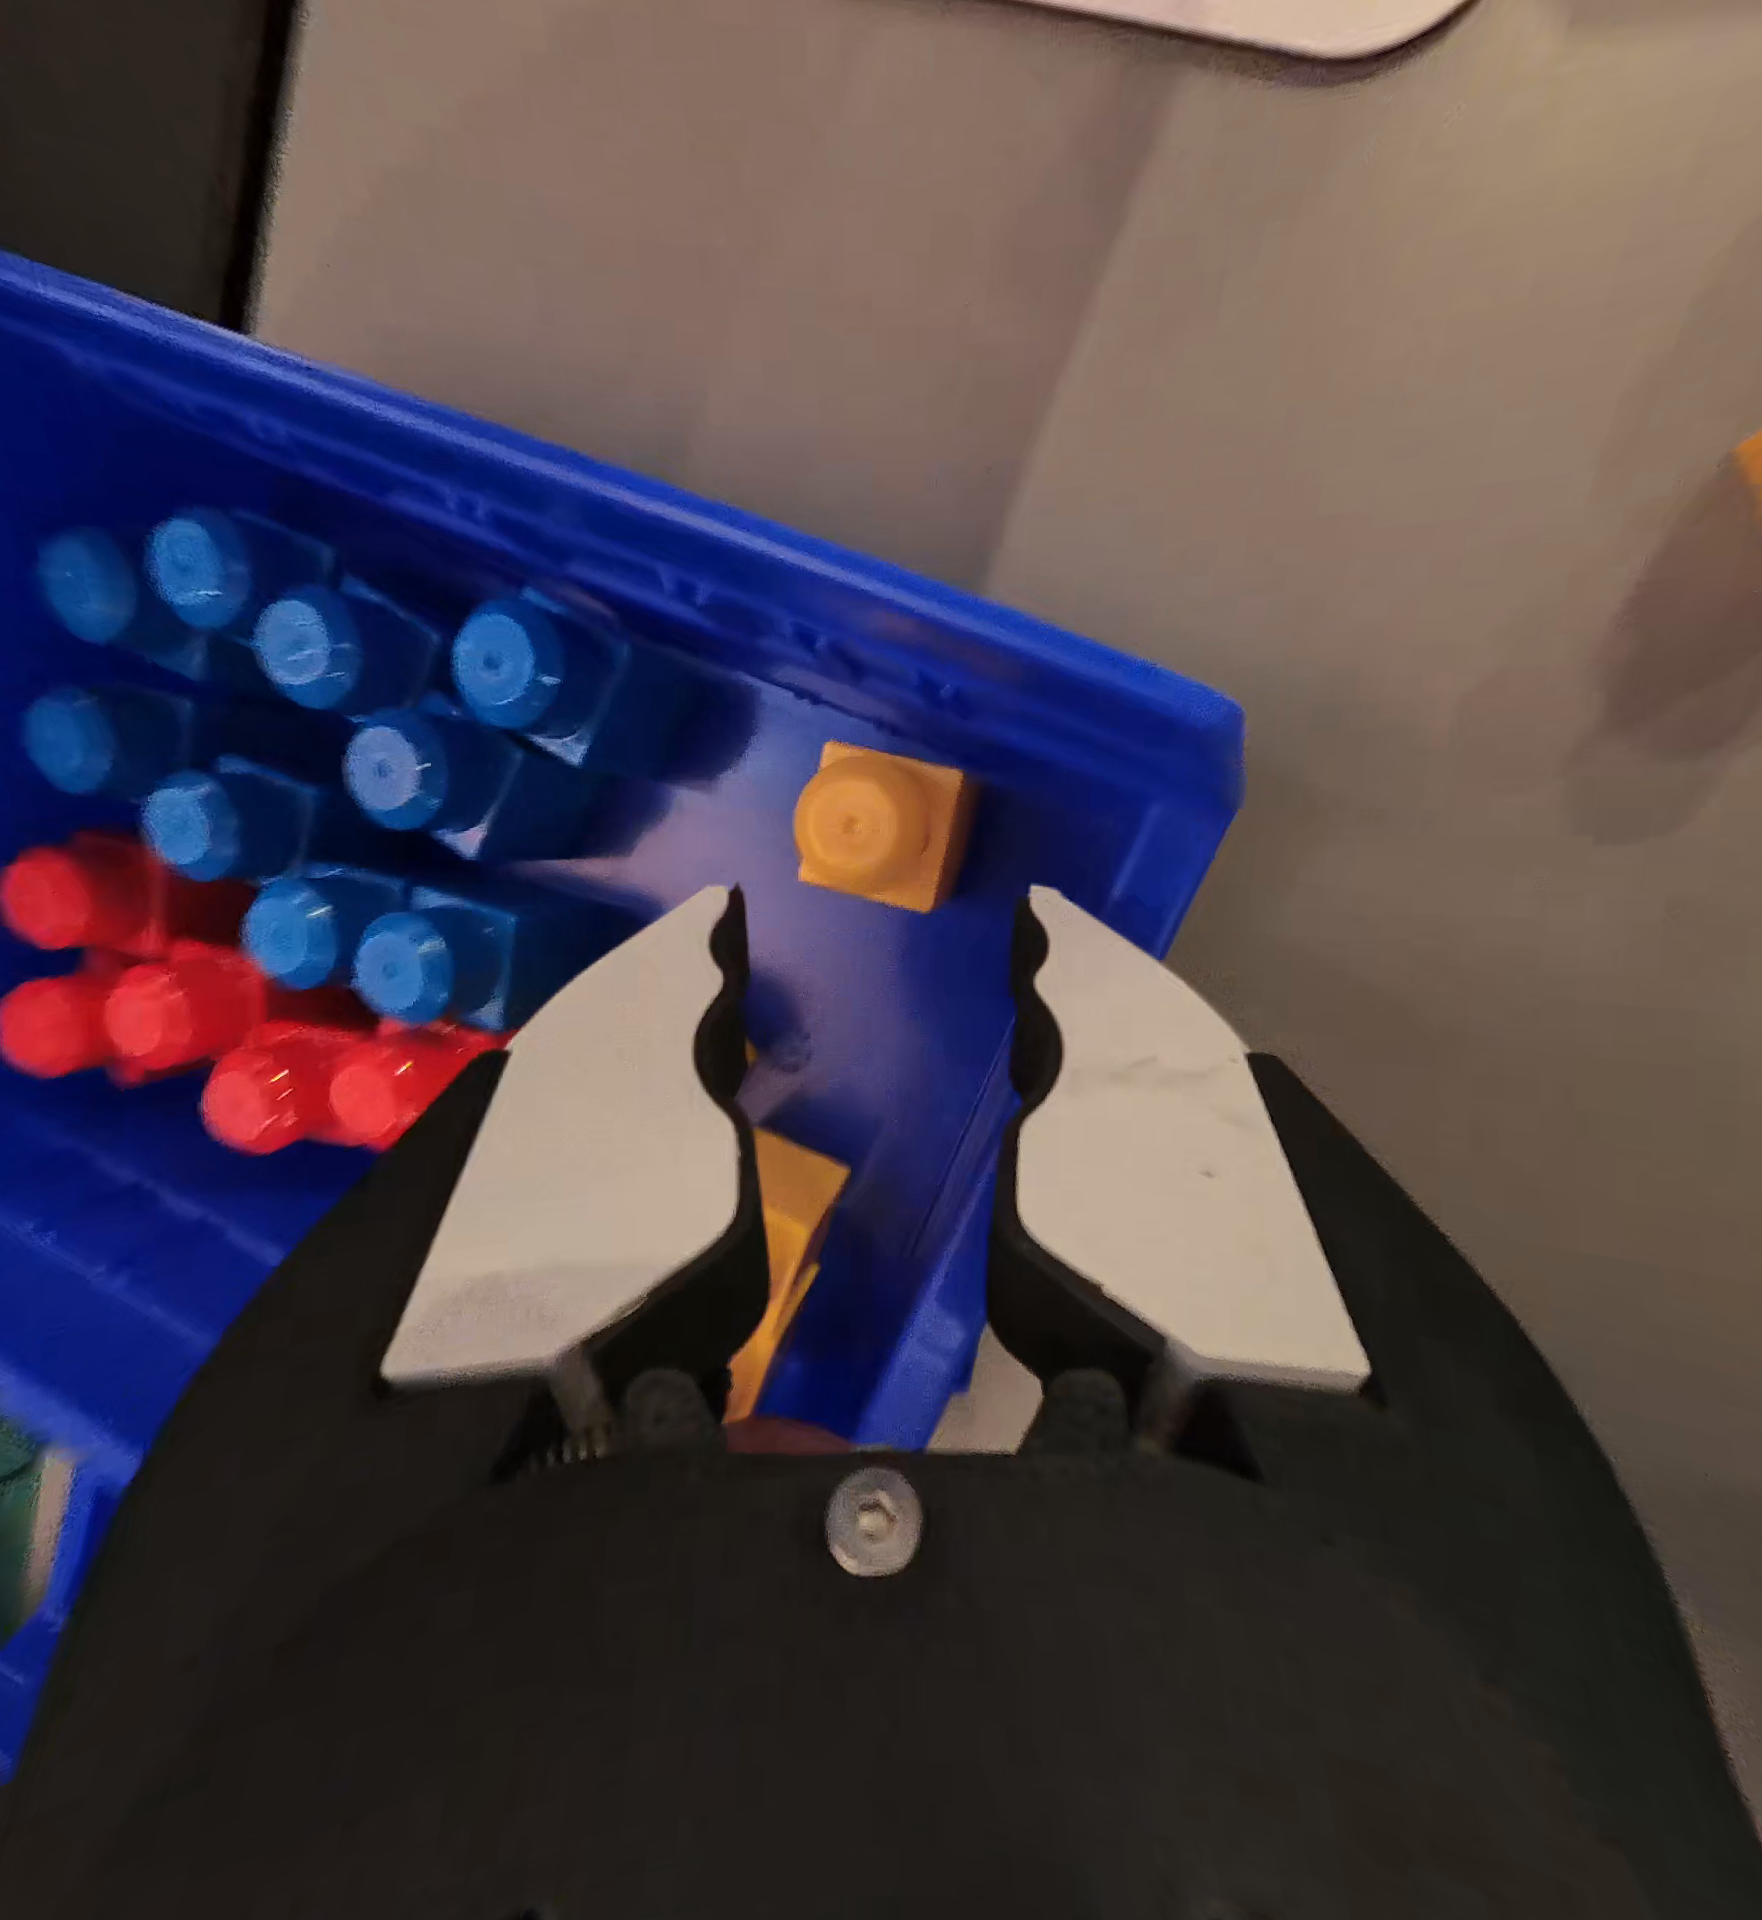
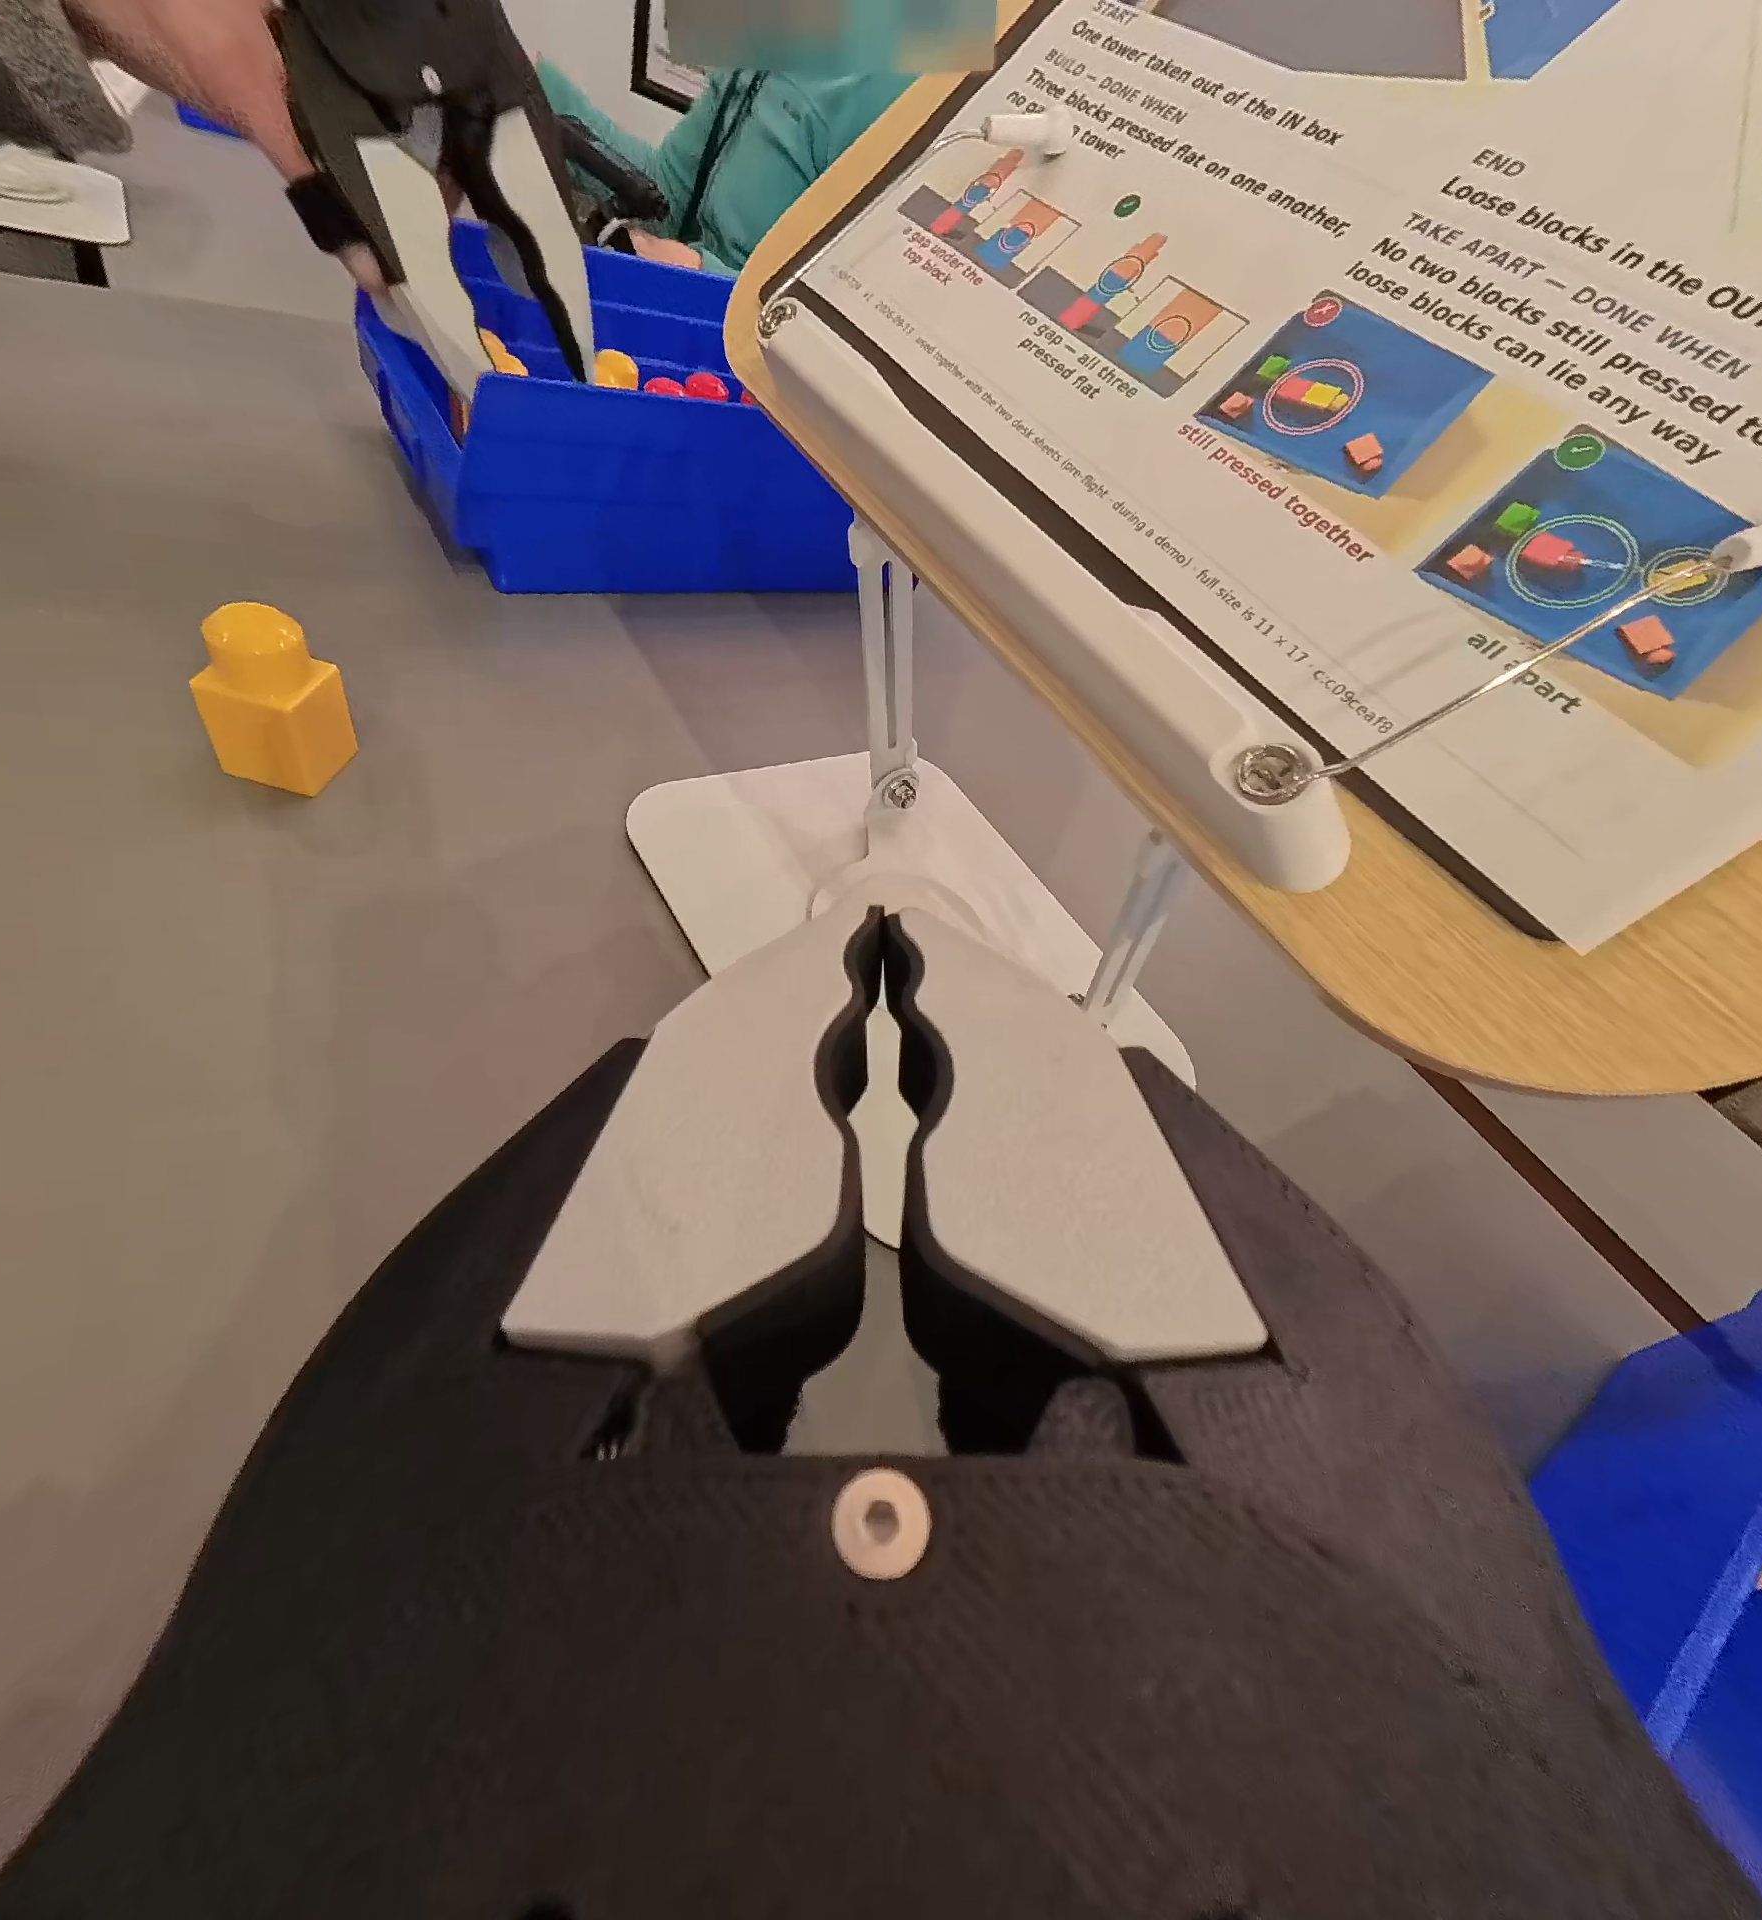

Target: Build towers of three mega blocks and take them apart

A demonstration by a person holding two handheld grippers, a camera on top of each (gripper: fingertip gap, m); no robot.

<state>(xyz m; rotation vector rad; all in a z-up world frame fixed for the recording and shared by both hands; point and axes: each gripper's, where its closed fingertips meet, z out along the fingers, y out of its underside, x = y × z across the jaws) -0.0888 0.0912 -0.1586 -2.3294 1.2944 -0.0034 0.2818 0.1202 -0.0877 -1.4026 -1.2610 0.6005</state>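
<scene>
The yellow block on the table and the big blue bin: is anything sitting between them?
No. In the right wrist view, only bare grey table lies between the yellow block and the blue bin.

Blue blocks (image 1: 383,774): ten studs at left of frame (some blurred). Red blocks (image 1: 144,1013): five studs, lower left. Yellow blocks (image 1: 882,826): three in the left wrist view. Blue bins (image 2: 628,488): two. Grippers (image 1: 882,904): two.

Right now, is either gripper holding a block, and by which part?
No. Left gripper is open over the blue bin; right gripper is shut with nothing between its fingers.
</scene>
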